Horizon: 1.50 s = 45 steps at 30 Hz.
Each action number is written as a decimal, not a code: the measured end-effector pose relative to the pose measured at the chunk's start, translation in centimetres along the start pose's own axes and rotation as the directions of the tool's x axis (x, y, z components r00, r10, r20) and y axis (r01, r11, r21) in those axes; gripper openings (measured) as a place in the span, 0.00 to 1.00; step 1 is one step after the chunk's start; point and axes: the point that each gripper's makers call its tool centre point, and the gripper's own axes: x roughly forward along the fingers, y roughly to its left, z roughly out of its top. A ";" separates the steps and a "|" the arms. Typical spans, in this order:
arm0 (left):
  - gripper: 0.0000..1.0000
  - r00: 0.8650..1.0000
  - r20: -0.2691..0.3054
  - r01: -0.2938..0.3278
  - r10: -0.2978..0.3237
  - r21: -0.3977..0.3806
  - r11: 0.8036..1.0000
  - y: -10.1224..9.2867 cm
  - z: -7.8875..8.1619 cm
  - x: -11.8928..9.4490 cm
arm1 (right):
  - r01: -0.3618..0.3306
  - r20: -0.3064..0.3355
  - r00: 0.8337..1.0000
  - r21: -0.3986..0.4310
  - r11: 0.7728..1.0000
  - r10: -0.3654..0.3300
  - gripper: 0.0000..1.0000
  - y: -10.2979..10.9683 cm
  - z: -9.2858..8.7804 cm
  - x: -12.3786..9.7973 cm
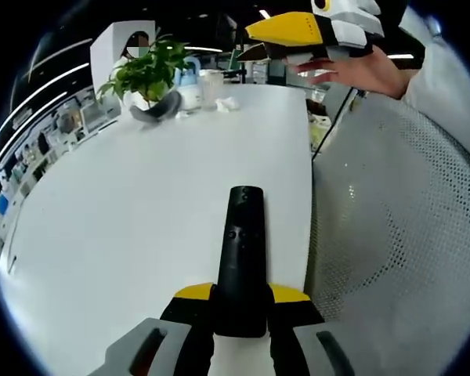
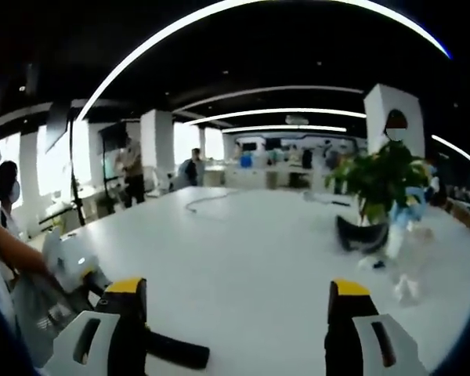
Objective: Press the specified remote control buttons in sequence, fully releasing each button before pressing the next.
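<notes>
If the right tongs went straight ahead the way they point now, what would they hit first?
Probably nothing soon: the open right tongs face bare white table. The potted plant sits off to the right; depth is unclear.

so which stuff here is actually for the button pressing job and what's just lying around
For the job:
- black remote control, held in the left gripper
- right gripper, open, nothing between its jaws

Just lying about:
- potted plant at the far end of the white table
- white cup beside it
</notes>
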 end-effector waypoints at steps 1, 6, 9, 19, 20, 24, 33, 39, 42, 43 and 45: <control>0.25 1.000 -0.001 0.003 -0.003 -0.004 1.000 0.1 -0.1 0.0 | 0.000 -0.004 1.000 0.006 1.000 0.000 0.94 -0.1 -0.1 0.0; 0.25 1.000 -0.008 0.009 -0.009 0.008 1.000 1.1 0.3 0.1 | -0.010 -0.014 1.000 0.022 1.000 0.011 0.90 0.1 -0.3 0.0; 0.25 1.000 -0.019 0.012 -0.012 0.014 1.000 1.5 0.4 0.1 | -0.016 -0.022 1.000 0.023 1.000 0.016 0.89 0.2 -0.4 0.0; 0.25 0.998 -0.065 0.011 -0.011 -0.003 1.000 3.7 0.8 0.4 | -0.005 -0.007 1.000 0.047 0.999 0.005 0.88 -0.3 -0.1 -0.1; 0.25 0.998 -0.070 0.010 -0.010 -0.003 1.000 3.9 0.8 0.5 | -0.004 -0.004 1.000 0.051 0.999 0.005 0.88 -0.3 -0.1 -0.1; 0.24 0.996 -0.089 0.017 -0.017 0.002 1.000 4.1 0.9 0.6 | -0.005 -0.002 1.000 0.056 0.998 0.005 0.88 -0.3 0.0 -0.2; 0.24 0.990 -0.138 0.031 -0.028 0.018 0.999 4.3 0.9 0.9 | -0.017 -0.002 1.000 0.064 0.998 0.018 0.86 -0.1 -0.1 -0.2; 0.24 0.987 -0.156 0.041 -0.037 0.025 0.999 4.6 0.9 0.9 | -0.026 -0.009 1.000 0.062 0.998 0.027 0.85 0.1 -0.2 -0.1; 0.24 0.986 -0.160 0.039 -0.035 0.022 0.999 4.9 1.0 1.0 | -0.029 -0.008 1.000 0.069 0.997 0.029 0.84 0.0 -0.2 -0.2; 0.24 0.985 -0.166 0.040 -0.036 0.022 0.999 5.0 1.1 1.0 | -0.028 -0.005 1.000 0.070 0.997 0.029 0.84 0.0 -0.1 -0.2; 0.24 0.984 -0.175 0.041 -0.037 0.021 0.999 5.2 1.1 1.0 | -0.029 -0.006 1.000 0.075 0.997 0.029 0.84 0.0 -0.2 -0.2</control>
